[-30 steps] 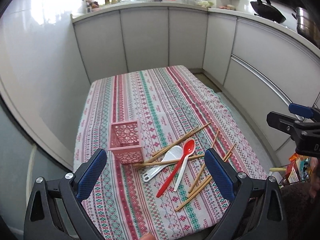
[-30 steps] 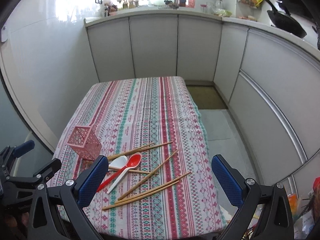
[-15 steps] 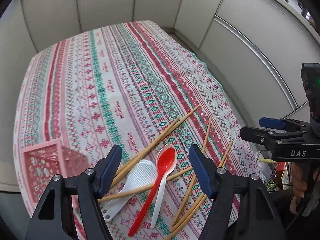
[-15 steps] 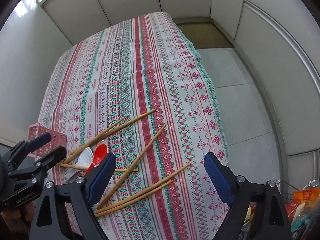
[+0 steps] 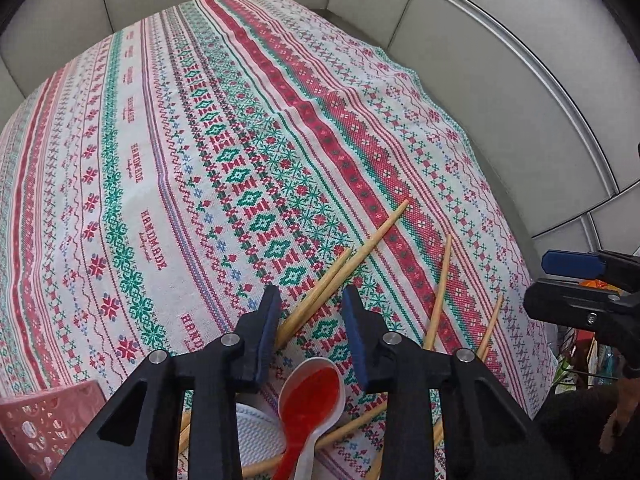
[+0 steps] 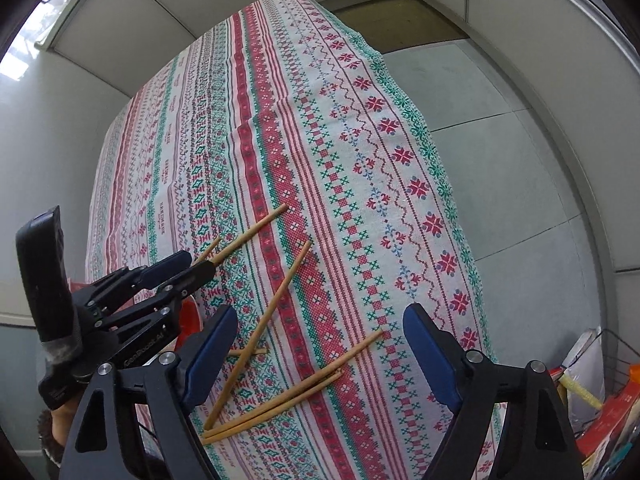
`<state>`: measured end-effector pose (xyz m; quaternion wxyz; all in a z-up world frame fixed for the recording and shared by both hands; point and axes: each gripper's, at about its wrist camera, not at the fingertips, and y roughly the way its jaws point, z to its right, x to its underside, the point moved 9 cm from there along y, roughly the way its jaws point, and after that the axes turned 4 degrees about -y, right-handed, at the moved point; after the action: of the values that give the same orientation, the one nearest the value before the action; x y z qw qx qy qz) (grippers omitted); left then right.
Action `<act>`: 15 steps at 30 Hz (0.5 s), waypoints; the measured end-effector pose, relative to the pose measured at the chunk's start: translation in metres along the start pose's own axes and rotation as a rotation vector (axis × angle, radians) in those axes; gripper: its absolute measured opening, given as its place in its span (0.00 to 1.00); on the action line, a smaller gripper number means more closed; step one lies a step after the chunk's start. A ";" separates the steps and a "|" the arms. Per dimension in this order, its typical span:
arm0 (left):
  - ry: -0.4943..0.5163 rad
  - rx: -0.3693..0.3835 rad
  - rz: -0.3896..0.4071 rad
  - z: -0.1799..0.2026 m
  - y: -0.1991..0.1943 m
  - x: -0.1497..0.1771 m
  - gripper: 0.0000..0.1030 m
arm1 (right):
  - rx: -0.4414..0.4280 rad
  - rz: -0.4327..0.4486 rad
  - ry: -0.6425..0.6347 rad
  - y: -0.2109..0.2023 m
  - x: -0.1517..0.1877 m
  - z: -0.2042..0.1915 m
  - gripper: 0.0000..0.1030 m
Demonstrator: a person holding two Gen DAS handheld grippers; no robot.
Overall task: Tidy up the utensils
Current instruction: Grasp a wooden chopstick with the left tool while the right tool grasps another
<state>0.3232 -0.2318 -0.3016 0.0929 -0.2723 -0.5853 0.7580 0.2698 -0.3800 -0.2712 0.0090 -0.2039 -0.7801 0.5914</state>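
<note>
Two chopsticks (image 5: 320,292) are lying between the left gripper (image 5: 310,320)'s closing, not yet touching jaws. Its right gripper (image 6: 316,352) is hanging wide open over the patterned tablecloth (image 5: 168,152), grey cabinets (image 5: 500,80) behind.

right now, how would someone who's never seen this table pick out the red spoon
On the patterned tablecloth, look among the scattered wooden chopsticks at the near end. The red spoon lies there nested in a translucent white one, the only bright red utensil.
</note>
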 end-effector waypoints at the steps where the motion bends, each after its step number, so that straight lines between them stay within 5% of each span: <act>1: -0.007 -0.003 0.003 -0.001 0.001 -0.001 0.21 | -0.002 -0.001 0.003 0.001 -0.001 0.002 0.83; 8: -0.007 -0.024 0.058 -0.003 -0.017 -0.005 0.15 | -0.057 -0.013 0.026 0.009 -0.004 0.000 0.78; 15: 0.022 -0.038 0.175 -0.001 -0.072 0.001 0.11 | -0.112 -0.070 0.062 0.033 -0.003 -0.016 0.60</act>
<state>0.3105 -0.2089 -0.2350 0.0275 -0.3325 -0.5725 0.7489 0.2868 -0.3587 -0.2960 0.0424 -0.1948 -0.8179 0.5397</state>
